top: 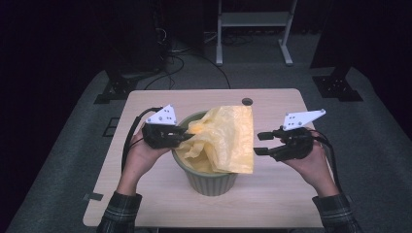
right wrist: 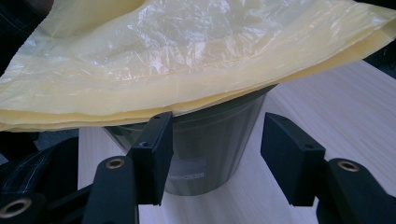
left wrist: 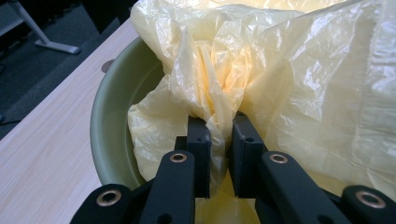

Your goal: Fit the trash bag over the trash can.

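1. High view: a yellow plastic bag (top: 226, 138) is seen draped in and over a green bin (top: 210, 180) at the table's (top: 145, 194) middle. The left gripper (top: 182, 137) is at its left rim, the right gripper (top: 260, 143) just right of the bag.
2. Left gripper view: a bunched fold of bag (left wrist: 219, 93) is clenched between the jaws, above the bin (left wrist: 109, 126).
3. Right gripper view: the jaws are held apart, nothing grasped; the bag's edge (right wrist: 196, 100) lies above them, the bin (right wrist: 219, 140) beyond.

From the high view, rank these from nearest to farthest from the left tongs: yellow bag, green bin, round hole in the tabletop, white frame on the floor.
1. Yellow bag: pinched in the left tongs.
2. Green bin: just right of them, rim beneath the jaws.
3. Round hole: far side of the table, to the right.
4. White frame: on the floor beyond the table.
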